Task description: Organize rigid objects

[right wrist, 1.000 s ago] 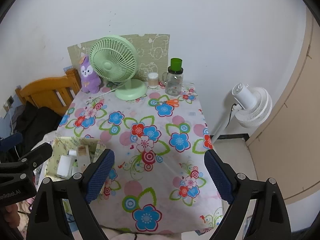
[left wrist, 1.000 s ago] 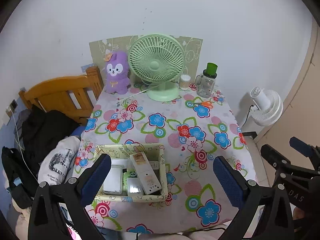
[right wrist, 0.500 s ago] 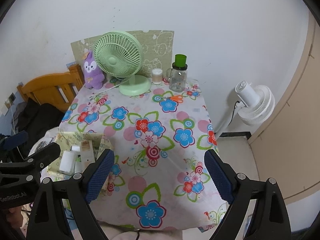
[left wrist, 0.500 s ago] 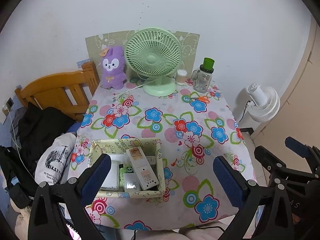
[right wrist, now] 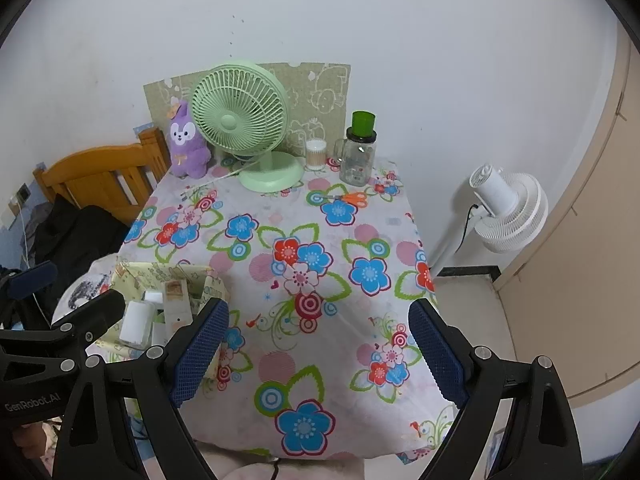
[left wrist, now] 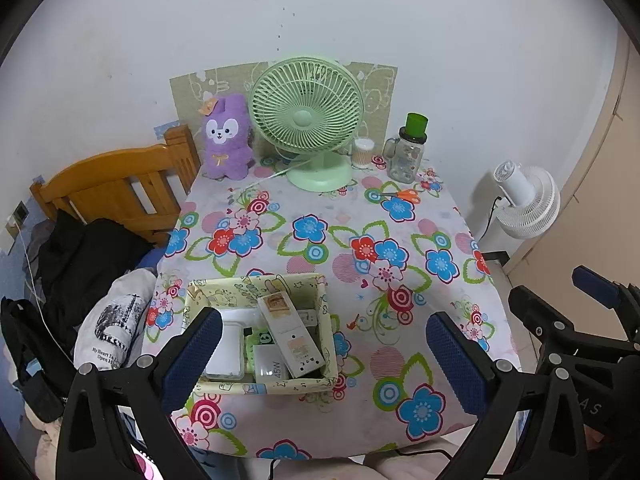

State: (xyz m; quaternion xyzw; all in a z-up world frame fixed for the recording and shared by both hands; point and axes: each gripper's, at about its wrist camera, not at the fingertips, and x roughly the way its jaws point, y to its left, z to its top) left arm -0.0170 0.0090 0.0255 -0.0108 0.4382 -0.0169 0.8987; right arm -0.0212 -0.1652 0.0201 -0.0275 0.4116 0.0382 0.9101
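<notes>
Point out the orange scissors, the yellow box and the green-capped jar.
orange scissors (left wrist: 404,195), left wrist view, on the handles.
yellow box (left wrist: 256,282), left wrist view, on its far wall.
green-capped jar (right wrist: 357,162), right wrist view, on the clear body.

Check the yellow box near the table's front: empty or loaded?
Loaded. The yellow box holds several items, among them a long white remote lying tilted.

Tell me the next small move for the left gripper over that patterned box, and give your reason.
Probably lower the left gripper toward the long white remote-like device in the yellow patterned fabric box. The gripper is open and empty above the box, and the device lies on top of the other items, leaning toward the box's right wall, so it looks the easiest to grasp.
</notes>
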